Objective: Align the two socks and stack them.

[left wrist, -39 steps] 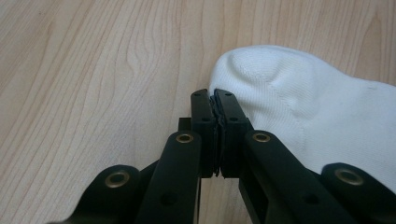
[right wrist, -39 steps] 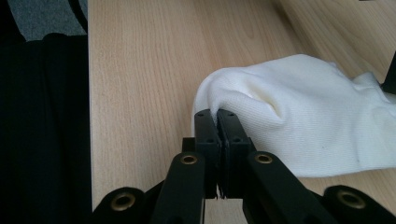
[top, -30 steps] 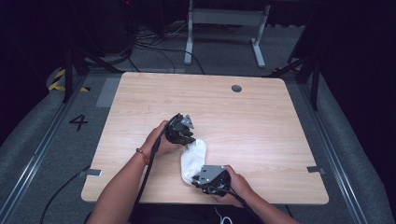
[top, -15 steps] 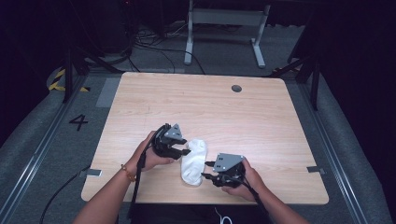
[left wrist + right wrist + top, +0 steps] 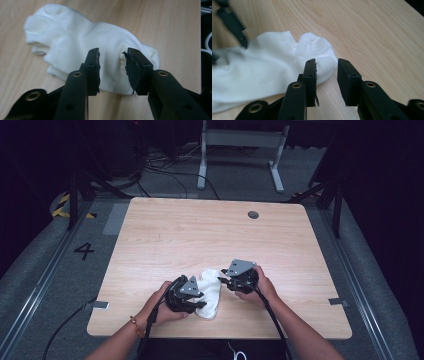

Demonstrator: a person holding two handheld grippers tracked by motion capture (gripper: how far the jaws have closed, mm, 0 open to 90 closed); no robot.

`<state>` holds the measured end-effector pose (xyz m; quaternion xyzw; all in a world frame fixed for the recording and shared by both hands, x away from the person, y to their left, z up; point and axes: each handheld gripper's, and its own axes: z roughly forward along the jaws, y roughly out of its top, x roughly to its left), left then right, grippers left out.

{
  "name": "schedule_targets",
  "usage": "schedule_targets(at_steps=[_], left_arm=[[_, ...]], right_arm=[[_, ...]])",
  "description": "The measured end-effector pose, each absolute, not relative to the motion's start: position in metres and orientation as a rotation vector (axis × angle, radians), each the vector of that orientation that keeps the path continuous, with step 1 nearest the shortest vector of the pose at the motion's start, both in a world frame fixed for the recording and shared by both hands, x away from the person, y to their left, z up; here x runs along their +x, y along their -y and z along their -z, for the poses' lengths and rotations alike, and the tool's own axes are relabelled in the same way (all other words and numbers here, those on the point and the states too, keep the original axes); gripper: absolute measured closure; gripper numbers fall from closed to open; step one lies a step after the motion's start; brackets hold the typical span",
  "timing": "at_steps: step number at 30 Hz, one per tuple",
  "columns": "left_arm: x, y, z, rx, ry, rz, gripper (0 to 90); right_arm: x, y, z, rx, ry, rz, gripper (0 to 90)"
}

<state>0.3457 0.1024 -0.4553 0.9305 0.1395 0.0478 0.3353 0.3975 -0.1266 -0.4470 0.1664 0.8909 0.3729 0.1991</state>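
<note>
A white sock lies crumpled near the front edge of the wooden table. My left gripper is at the sock's near left end. In the left gripper view its jaws have just been closing and stand apart with sock fabric between them; a wrinkle meets the right pad. My right gripper is at the sock's right side. Its jaws have also just been closing and still show a gap. The rounded end of the sock reaches the left pad, and bare wood shows in the gap.
A round grommet sits at the table's far right. A metal stand and cables lie on the floor behind the table. A "4" is marked on the floor at left. The other gripper's jaws show beyond the sock.
The left hand came from the sock's far end down to its near left end. The right hand went from the front edge up to the sock's right side.
</note>
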Motion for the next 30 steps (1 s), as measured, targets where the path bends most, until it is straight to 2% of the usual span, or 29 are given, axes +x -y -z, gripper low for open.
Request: schedule_targets(at_steps=[3, 18, 21, 24, 27, 30], left_arm=[[0.343, -0.099, 0.461, 2.448, -0.355, -0.1, 72.0], [0.343, -0.093, 0.468, 2.432, -0.345, -0.06, 72.1], [0.338, -0.086, 0.466, 2.449, -0.299, -0.099, 69.9], [0.339, -0.086, 0.463, 2.458, -0.289, -0.119, 59.3], [0.342, -0.095, 0.453, 2.397, -0.322, -0.147, 57.1], [0.348, -0.107, 0.445, 2.359, -0.367, -0.185, 55.3]], right_arm=[[0.406, 0.12, 0.456, 0.456, -2.499, -1.036, 74.1], [0.421, 0.108, 0.475, 0.505, -2.549, -1.021, 77.2], [0.42, 0.107, 0.475, 0.496, -2.543, -1.006, 75.7], [0.418, 0.108, 0.472, 0.496, -2.532, -0.994, 69.5], [0.413, 0.119, 0.462, 0.51, -2.51, -1.072, 69.7], [0.399, 0.132, 0.452, 0.454, -2.527, -1.133, 74.0]])
